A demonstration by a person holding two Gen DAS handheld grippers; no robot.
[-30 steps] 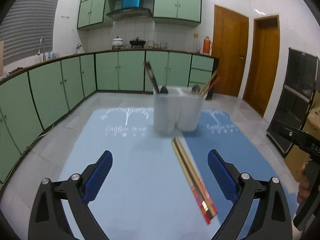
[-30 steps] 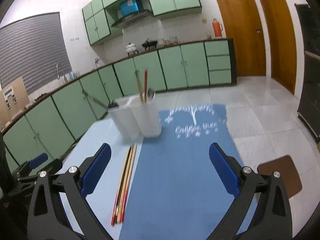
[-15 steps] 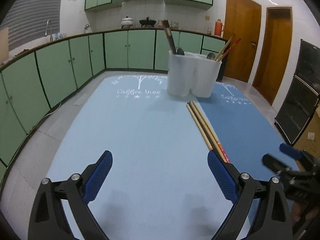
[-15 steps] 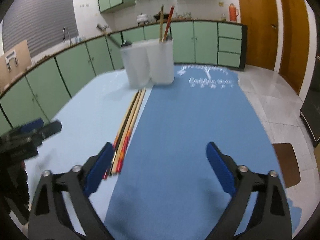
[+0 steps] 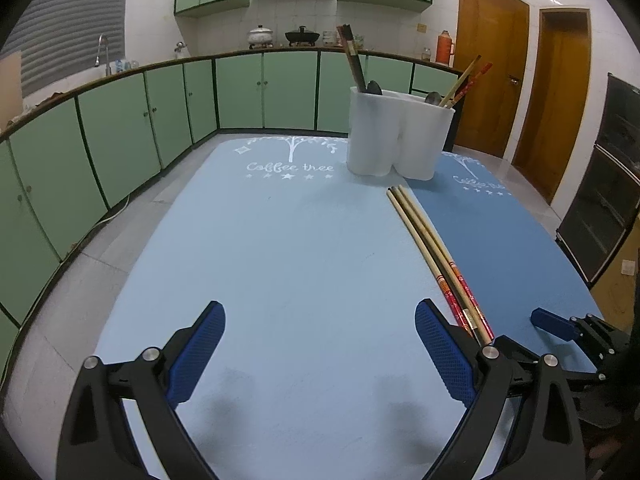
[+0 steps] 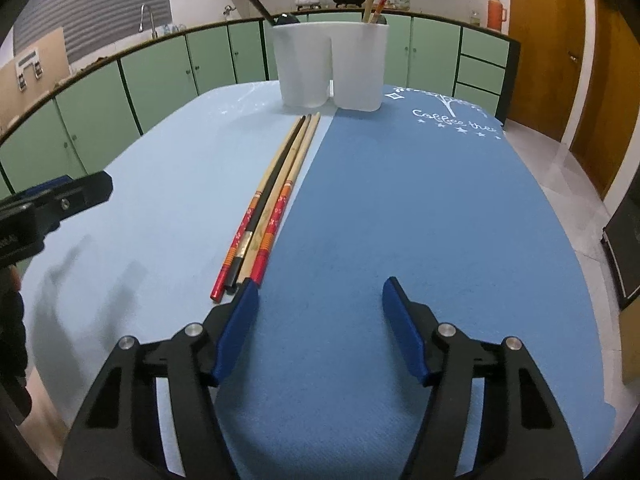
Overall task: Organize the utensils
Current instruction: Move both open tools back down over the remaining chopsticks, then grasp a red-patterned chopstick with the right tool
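Several chopsticks (image 5: pixel 434 254) lie side by side on the blue table mats, shown also in the right wrist view (image 6: pixel 272 200). Behind them stands a white two-cup utensil holder (image 5: pixel 398 134) (image 6: pixel 330 66) with chopsticks and spoons in it. My left gripper (image 5: pixel 320 344) is open and empty, low over the light blue mat, left of the chopsticks' near ends. My right gripper (image 6: pixel 320 320) is open and empty over the darker mat, its left finger (image 6: pixel 236 328) just beside the chopsticks' near ends.
A light blue mat (image 5: pixel 280 260) and a darker blue mat (image 6: pixel 420 200) cover the table. Green kitchen cabinets (image 5: pixel 120 128) run along the far walls. Wooden doors (image 5: pixel 492 68) stand at the right. The other gripper shows at each view's edge (image 5: pixel 576 332) (image 6: pixel 52 200).
Both grippers have come down and closer to the table. The right gripper has moved toward the chopsticks' near ends. The chopsticks and holder have not moved.
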